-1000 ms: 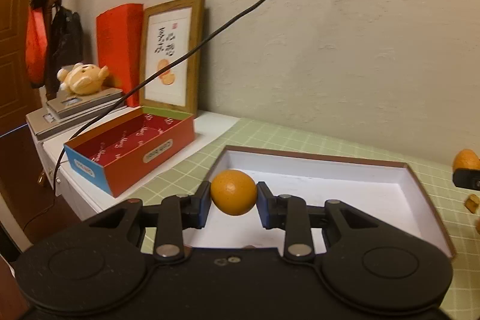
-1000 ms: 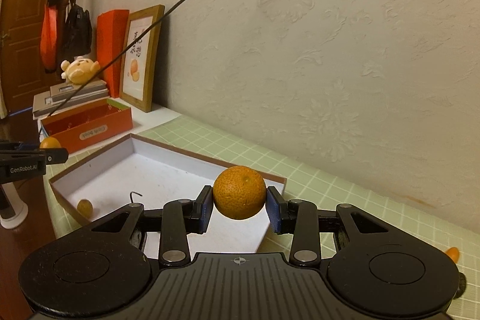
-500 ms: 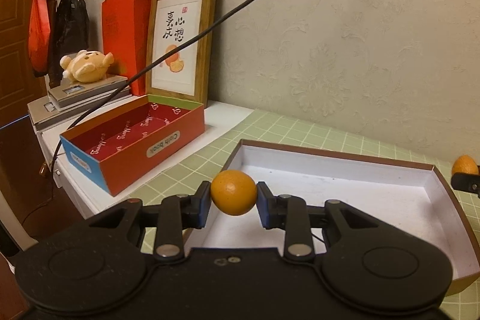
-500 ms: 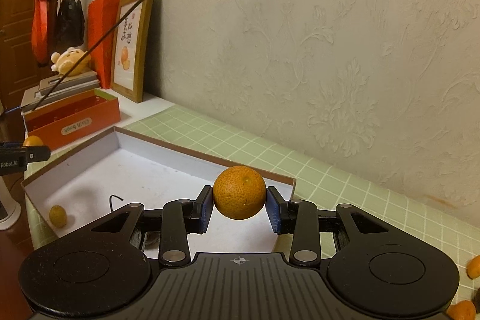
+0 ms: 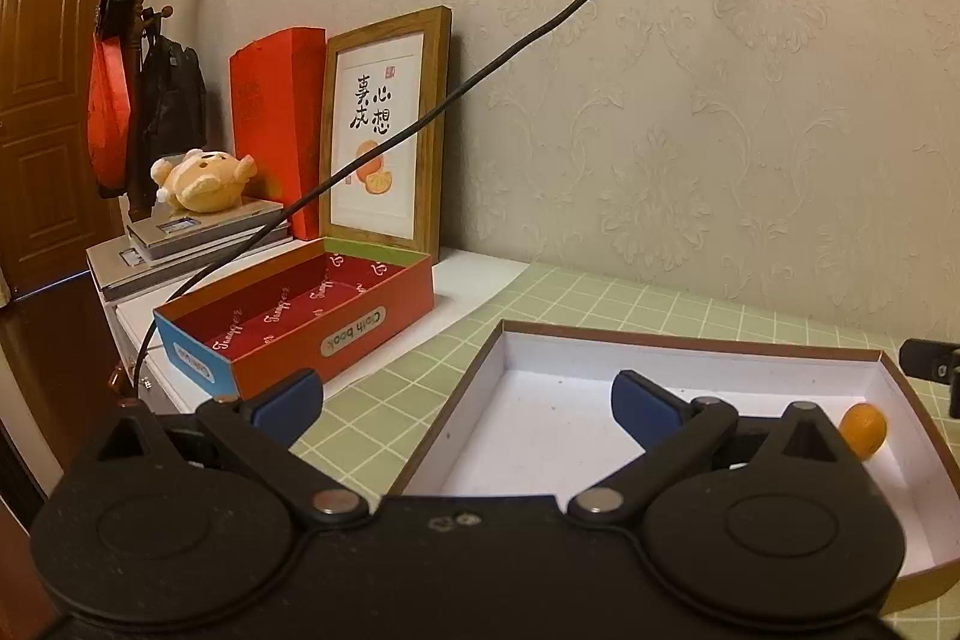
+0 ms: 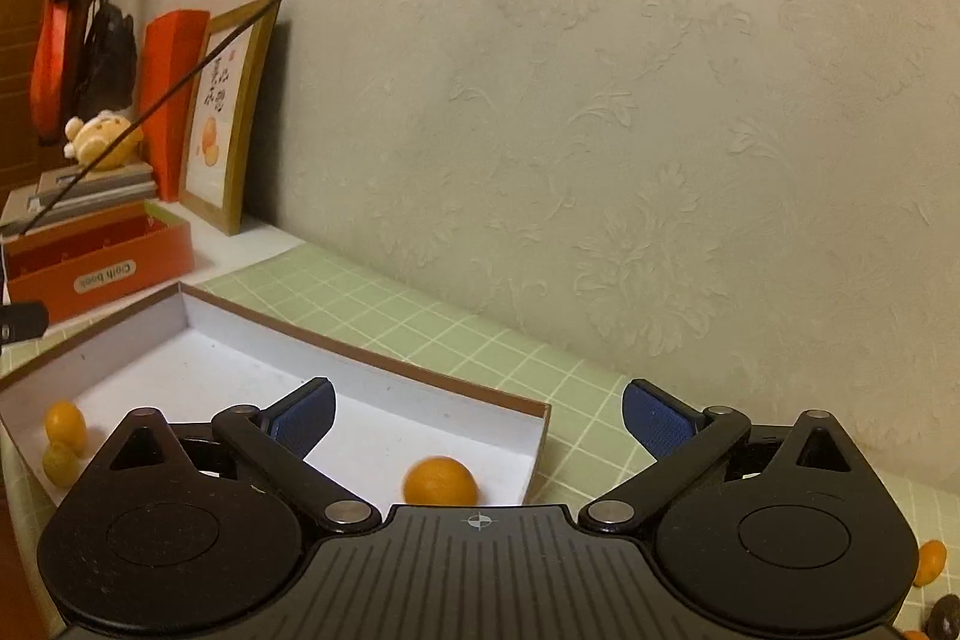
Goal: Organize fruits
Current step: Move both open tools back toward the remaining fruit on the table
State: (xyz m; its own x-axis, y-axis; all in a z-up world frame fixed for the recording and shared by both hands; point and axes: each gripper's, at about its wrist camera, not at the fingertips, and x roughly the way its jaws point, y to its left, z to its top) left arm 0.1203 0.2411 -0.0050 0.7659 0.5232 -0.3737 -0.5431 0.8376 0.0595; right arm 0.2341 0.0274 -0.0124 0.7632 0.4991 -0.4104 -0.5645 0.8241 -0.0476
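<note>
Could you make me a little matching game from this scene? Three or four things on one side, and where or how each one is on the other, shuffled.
Things:
1. larger orange
2. plush toy
3. picture frame
4. red box

Places or states:
A. leaning upright against the wall
B. lying on a stack of flat grey boxes
C. open and holding no fruit, on the white surface
D. inside the white tray, near its right end wall

Pairs: 1-D, 2-B, 3-A, 4-C
</note>
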